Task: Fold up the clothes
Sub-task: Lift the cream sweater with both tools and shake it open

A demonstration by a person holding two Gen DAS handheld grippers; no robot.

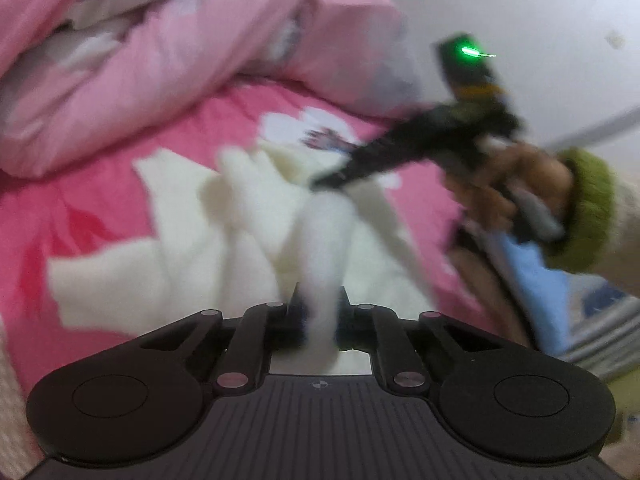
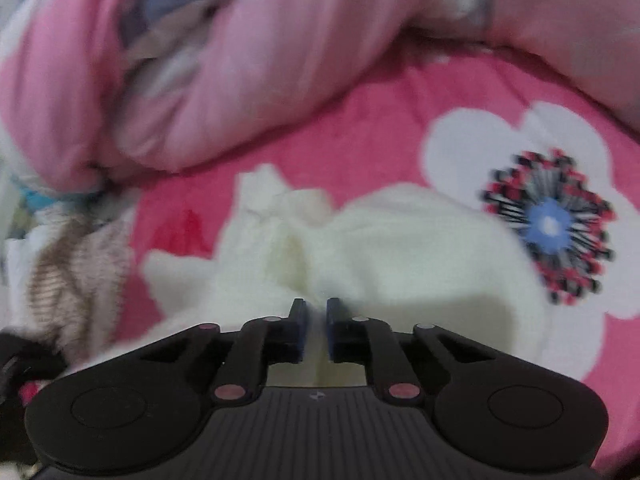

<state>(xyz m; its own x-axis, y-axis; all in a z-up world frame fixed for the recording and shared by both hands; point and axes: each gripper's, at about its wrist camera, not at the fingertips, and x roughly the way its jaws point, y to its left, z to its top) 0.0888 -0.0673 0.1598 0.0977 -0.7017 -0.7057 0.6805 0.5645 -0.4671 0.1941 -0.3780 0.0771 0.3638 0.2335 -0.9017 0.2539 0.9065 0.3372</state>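
A cream white garment (image 1: pixel 224 232) lies crumpled on a pink flowered bed sheet (image 1: pixel 88 216). In the left wrist view my left gripper (image 1: pixel 320 296) is shut on a raised fold of it, which runs up between the fingers. My right gripper (image 1: pixel 320 182), held by a hand (image 1: pixel 520 184) in a green cuff, reaches in from the right with its tip at the garment's far part. In the right wrist view my right gripper (image 2: pixel 316 306) is shut, with a thin edge of the white garment (image 2: pixel 400 248) pinched between its blue pads. Both views are blurred.
A bulky pink duvet (image 1: pixel 160 60) is piled along the far side of the bed (image 2: pixel 240 80). A brown striped cloth (image 2: pixel 60 264) lies at the left in the right wrist view. Blue and grey fabric (image 1: pixel 532 280) lies under the hand. A white wall (image 1: pixel 540 20) stands behind.
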